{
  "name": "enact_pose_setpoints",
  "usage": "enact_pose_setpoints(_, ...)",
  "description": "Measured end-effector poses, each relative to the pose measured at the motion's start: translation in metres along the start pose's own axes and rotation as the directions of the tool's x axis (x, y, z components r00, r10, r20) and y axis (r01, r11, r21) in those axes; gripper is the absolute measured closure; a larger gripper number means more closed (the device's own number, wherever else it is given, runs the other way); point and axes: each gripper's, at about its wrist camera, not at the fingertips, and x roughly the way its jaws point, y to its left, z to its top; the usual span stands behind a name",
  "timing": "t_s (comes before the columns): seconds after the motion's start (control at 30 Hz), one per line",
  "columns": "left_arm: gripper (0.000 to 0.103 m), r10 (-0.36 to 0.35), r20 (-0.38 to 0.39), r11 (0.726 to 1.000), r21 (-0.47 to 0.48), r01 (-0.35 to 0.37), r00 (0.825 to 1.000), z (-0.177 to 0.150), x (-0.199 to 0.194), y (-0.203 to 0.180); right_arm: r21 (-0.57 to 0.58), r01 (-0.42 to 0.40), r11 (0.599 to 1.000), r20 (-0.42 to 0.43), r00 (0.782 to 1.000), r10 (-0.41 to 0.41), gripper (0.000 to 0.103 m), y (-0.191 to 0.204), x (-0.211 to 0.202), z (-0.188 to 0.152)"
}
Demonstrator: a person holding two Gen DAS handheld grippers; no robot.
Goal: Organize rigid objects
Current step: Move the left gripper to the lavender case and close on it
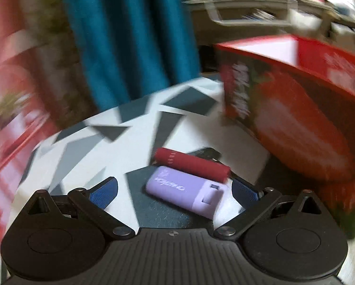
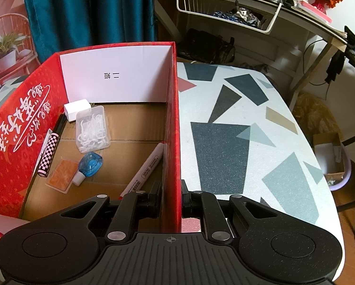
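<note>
A lilac rectangular device (image 1: 187,191) lies on the patterned table between the blue pads of my left gripper (image 1: 175,190), which is open and not touching it. A dark red tube (image 1: 193,165) lies just beyond it, against a dark object (image 1: 206,153). My right gripper (image 2: 170,200) is shut on the right wall of the red strawberry box (image 2: 174,123), which also shows in the left wrist view as the red box (image 1: 296,109). Inside lie a white marker (image 2: 145,168), a blue bottle (image 2: 89,165), a clear case (image 2: 92,128), a white block (image 2: 76,109), an orange card (image 2: 61,174) and a checkered pen (image 2: 48,153).
The table (image 2: 248,109) has grey, black and red shapes on white and ends near a teal curtain (image 2: 87,11). A desk with a wire basket (image 2: 227,11) stands behind. A lilac bin (image 2: 331,161) sits on the floor to the right.
</note>
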Motion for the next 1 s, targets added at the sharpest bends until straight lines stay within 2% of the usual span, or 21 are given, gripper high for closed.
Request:
enact_pose_setpoints(0.13,0.0,-0.145,-0.032,0.986,0.082,0.147,0.989,0.001,0.01,0.015,-0.003,0.005,1.0,-0.001,1.0,-0.005,0.09,0.0,-0.001,0.0)
enact_pose_setpoints(0.23,0.0,-0.143,-0.027,0.981,0.13,0.145,0.989,0.004,0.018,0.022,-0.01,0.013,1.0,-0.005,1.0,-0.013,0.09,0.002,0.0,0.0)
enact_pose_setpoints(0.33,0.0,-0.18,-0.032,0.977,0.11,0.182,0.983,0.006,0.027,0.027,-0.019,0.017,1.0,-0.013,1.0,-0.017,0.09,0.003,0.001,0.001)
enact_pose_setpoints(0.47,0.0,-0.264,-0.083,0.959,0.083,0.271,0.961,0.006,0.044,0.024,-0.026,0.022,0.999,-0.02,1.0,-0.023,0.09,0.004,0.002,0.001)
enact_pose_setpoints(0.53,0.0,-0.262,-0.093,0.959,0.082,0.27,0.96,0.005,0.049,0.022,-0.027,0.024,0.999,-0.023,0.999,-0.024,0.09,0.004,0.002,0.001)
enact_pose_setpoints(0.67,0.003,-0.261,-0.056,0.962,0.062,0.264,0.964,0.004,0.044,0.021,-0.028,0.024,0.999,-0.025,0.999,-0.024,0.09,0.004,0.003,0.002)
enact_pose_setpoints(0.77,0.01,-0.203,-0.071,0.974,0.086,0.208,0.977,0.004,0.043,0.015,-0.028,0.023,0.999,-0.024,0.999,-0.024,0.09,0.005,0.003,0.002)
enact_pose_setpoints(1.0,0.011,-0.144,-0.091,0.988,0.037,0.148,0.985,0.004,0.036,0.012,-0.02,0.017,1.0,-0.019,1.0,-0.017,0.09,0.004,0.004,0.001)
